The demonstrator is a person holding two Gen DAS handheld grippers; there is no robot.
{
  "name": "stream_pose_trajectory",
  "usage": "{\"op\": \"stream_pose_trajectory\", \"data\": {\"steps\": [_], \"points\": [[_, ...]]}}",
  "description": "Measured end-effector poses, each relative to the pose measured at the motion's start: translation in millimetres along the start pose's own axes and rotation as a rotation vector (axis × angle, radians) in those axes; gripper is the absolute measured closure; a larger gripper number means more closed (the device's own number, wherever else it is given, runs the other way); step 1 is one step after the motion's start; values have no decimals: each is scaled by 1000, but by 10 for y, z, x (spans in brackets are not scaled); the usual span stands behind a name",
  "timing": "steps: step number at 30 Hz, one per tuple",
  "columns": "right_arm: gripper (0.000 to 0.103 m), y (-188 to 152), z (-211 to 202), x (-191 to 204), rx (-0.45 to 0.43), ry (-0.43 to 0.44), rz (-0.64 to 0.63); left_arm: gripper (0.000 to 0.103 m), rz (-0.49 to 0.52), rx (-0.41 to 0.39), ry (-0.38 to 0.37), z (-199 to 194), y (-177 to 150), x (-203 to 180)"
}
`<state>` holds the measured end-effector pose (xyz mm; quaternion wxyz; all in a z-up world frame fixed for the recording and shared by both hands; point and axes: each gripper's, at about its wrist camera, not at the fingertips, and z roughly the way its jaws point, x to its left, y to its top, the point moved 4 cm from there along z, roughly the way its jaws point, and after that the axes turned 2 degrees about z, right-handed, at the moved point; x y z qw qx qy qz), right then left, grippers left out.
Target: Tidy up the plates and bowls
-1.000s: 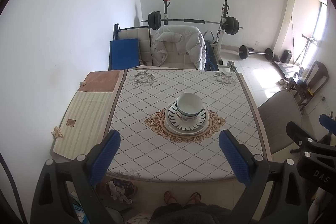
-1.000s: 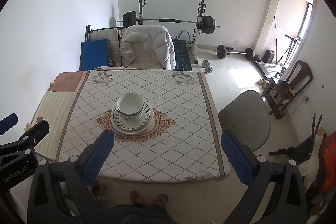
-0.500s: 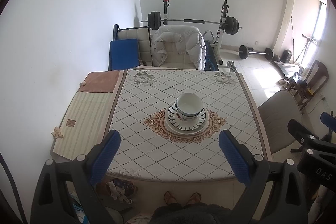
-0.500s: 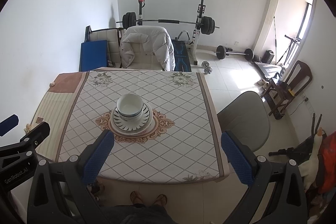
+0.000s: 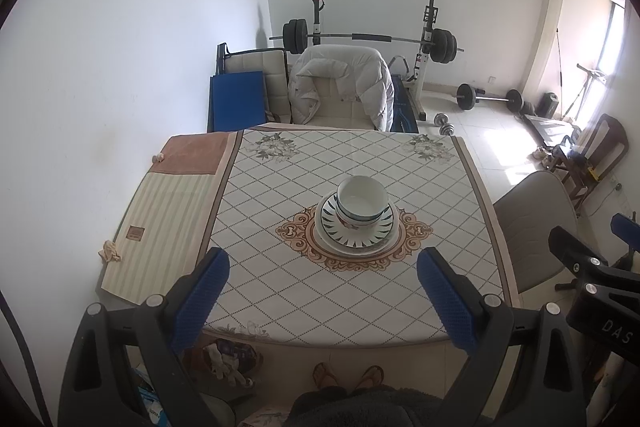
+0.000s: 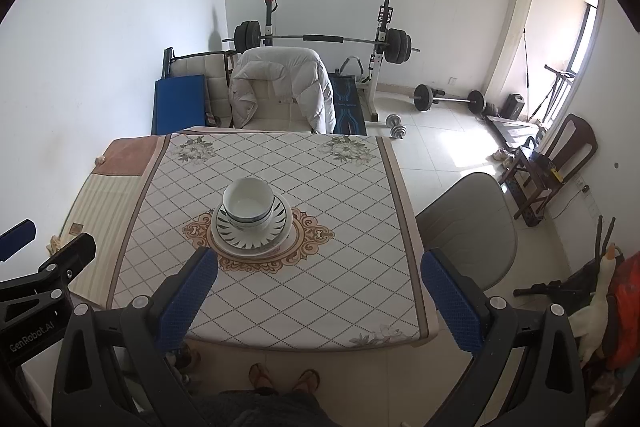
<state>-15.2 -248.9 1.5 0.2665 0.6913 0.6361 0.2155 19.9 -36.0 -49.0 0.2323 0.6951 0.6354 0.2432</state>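
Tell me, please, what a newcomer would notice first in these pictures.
First, the stack at the table's middle: a white bowl on a striped plate. Behind the table, a chair with a white jacket and a barbell rack. Both hand-held grippers, left and right, hang open.

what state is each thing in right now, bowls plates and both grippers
bowls: upright, nested, empty on top, sitting on the plates
plates: stacked flat at the table's centre
left gripper: jaws wide open, holding nothing, short of the stack
right gripper: jaws wide open, holding nothing, short of the stack
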Motion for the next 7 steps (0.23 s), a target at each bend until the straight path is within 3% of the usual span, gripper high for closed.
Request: {"op": "stream_pose_trajectory", "data": {"steps": [7], "points": [[0, 12, 21, -21, 3, 2, 2, 7, -1, -18, 7, -5, 23, -9]]}}
